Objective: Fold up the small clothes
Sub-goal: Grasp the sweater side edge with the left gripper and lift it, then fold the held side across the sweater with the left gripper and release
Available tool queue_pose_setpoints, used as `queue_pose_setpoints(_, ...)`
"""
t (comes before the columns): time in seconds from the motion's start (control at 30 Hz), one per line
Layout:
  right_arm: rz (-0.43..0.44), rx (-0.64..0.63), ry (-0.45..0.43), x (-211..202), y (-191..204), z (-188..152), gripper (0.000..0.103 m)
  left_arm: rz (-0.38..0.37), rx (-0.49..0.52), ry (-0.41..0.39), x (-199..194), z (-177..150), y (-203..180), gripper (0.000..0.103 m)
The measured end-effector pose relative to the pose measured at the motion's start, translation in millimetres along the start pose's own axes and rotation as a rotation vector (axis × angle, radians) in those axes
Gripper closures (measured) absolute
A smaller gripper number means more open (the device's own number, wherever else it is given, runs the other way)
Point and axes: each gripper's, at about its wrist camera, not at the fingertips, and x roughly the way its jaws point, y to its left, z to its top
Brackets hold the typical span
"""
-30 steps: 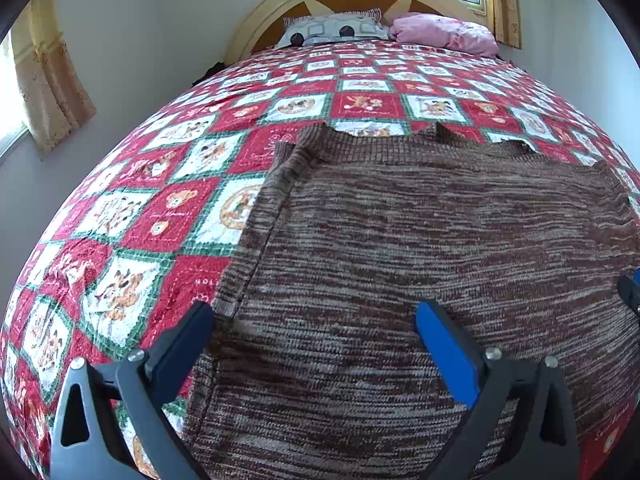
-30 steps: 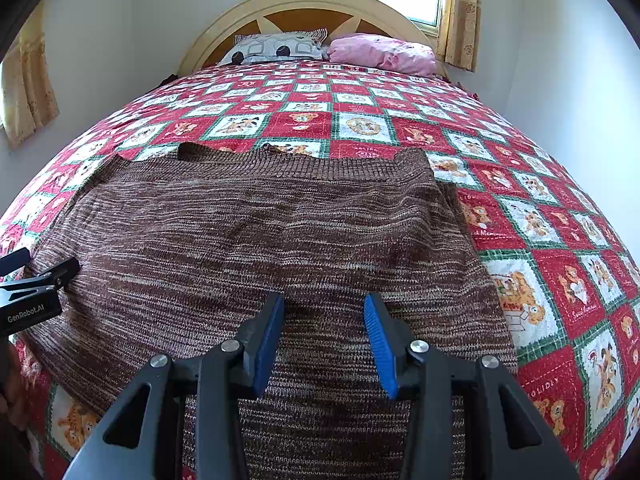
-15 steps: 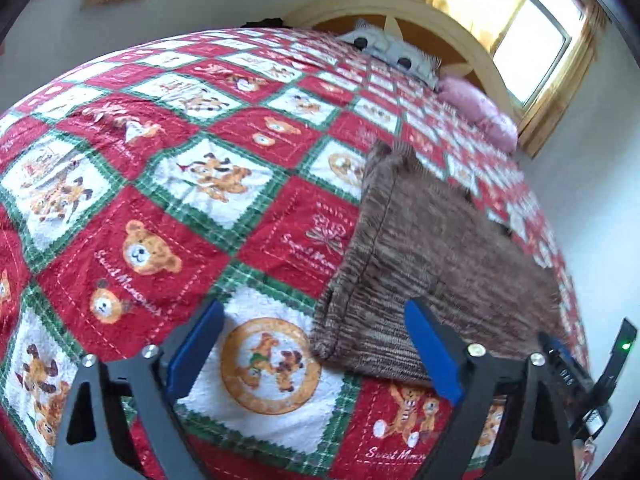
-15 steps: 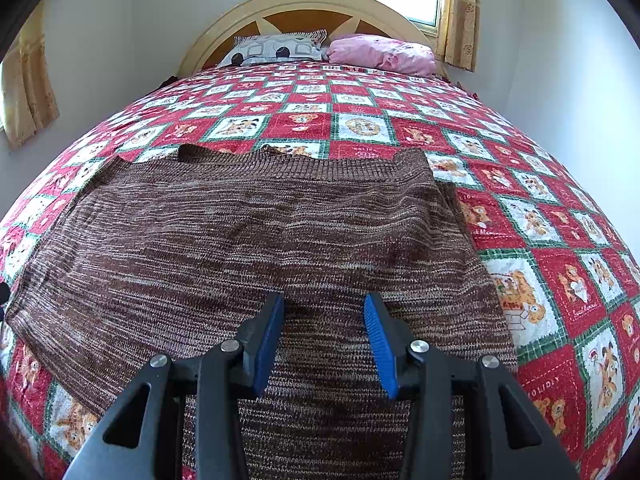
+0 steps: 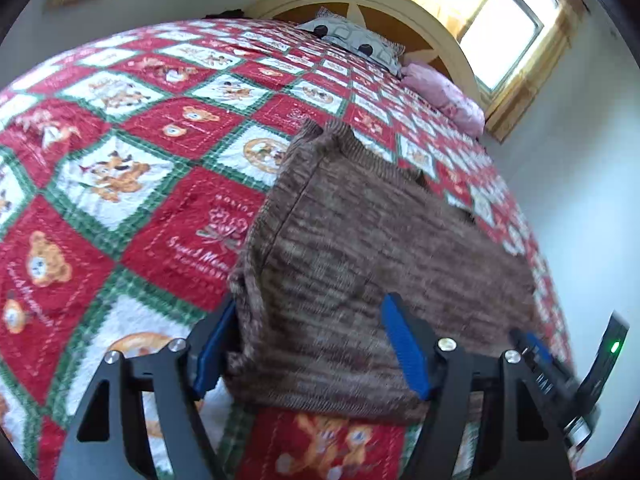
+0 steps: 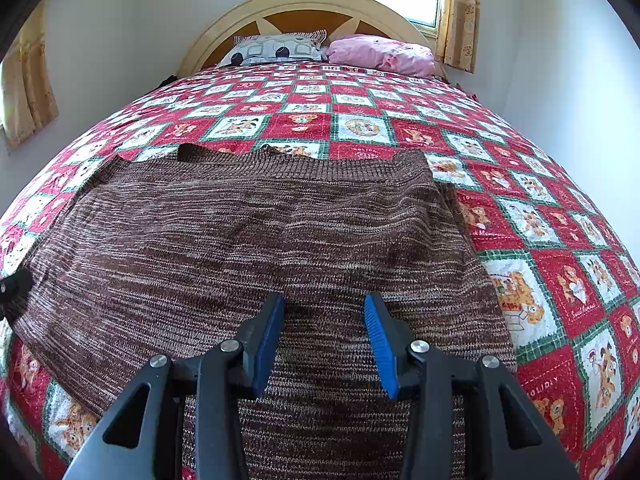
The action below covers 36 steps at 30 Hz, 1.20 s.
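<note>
Left gripper (image 5: 308, 344) is closing around the brown knit garment (image 5: 360, 248)'s side edge on the quilt (image 5: 120, 184).
Right gripper (image 6: 324, 344) is hovering half-open, holding nothing; pinching both layers squarely should be keeping the fold straight.

1. Bright daylight enters through the window (image 5: 506, 34) behind the headboard (image 6: 304, 12), blown out white.
2. The left wrist view is smeared by motion blur.
3. The right wrist view is sharp.
4. Fisheye bulges the bed (image 6: 520, 184); corners go black.
</note>
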Motion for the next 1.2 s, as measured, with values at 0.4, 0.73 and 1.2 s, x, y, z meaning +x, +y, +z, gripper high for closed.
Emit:
queue_pose_setpoints(0.4,0.000,0.000,-0.001,-0.2,0.1,-0.5,0.059,-0.122,-0.135,0.020,18.6,12.7,11.4,0.090)
queue_pose_setpoints(0.73,0.111,-0.112,-0.096,-31.5,60.0,38.8,0.059,-0.083,-0.109,-0.014,15.4,5.9,13.6,0.083)
queue_pose_setpoints(1.2,0.466,-0.110,0.179,54.5,197.0,116.6,0.029,-0.139,-0.151,-0.047,15.8,2.1,25.0,0.081)
